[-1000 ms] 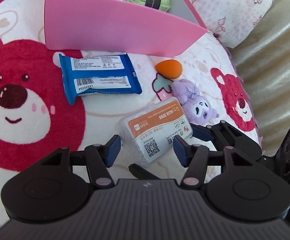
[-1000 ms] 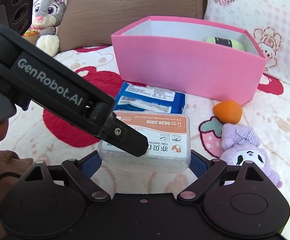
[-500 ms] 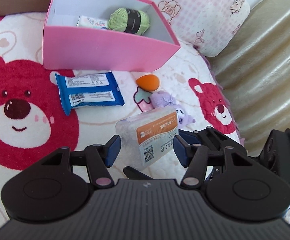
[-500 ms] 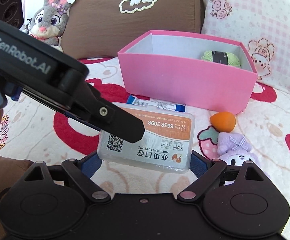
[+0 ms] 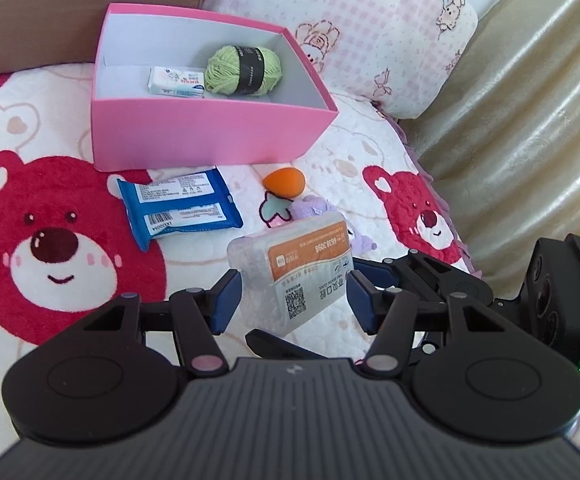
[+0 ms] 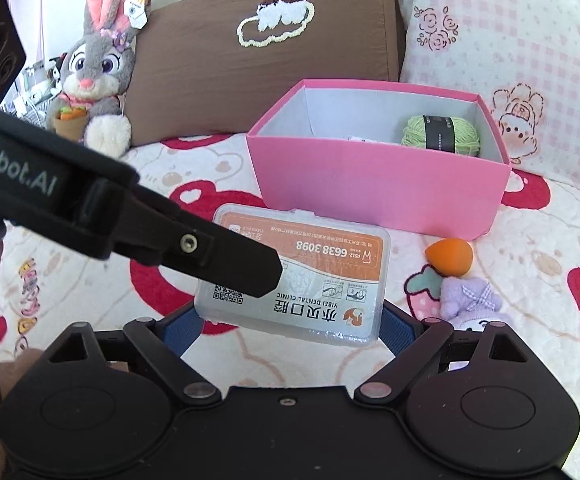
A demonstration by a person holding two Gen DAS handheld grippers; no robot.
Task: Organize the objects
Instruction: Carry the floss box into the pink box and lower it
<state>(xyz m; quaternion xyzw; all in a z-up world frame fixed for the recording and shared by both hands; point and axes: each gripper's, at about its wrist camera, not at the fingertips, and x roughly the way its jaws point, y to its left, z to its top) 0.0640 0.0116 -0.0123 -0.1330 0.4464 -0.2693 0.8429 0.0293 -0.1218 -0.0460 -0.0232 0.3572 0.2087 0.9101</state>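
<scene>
A clear plastic box with an orange dental-clinic label (image 6: 301, 276) is held in the air between both grippers, tilted. My right gripper (image 6: 290, 326) is shut on its near long sides. My left gripper (image 5: 291, 298) also closes on the box (image 5: 295, 264) from the side; its finger (image 6: 226, 258) lies across the label in the right wrist view. The open pink box (image 5: 210, 140) stands behind, with green yarn (image 5: 244, 70) and a small white packet (image 5: 176, 82) inside. It also shows in the right wrist view (image 6: 377, 188).
On the bear-print blanket lie a blue wipes pack (image 5: 178, 204), an orange sponge (image 5: 284, 180) and a purple plush toy (image 6: 469, 300). A bunny plush (image 6: 94, 68), a brown cushion (image 6: 258, 52) and a pink checked pillow (image 5: 353, 28) stand behind. Gold fabric (image 5: 521, 128) drops off at right.
The clear box has been lifted off the blanket and carried higher by both grippers. The pink box now sits lower in view with its inside showing.
</scene>
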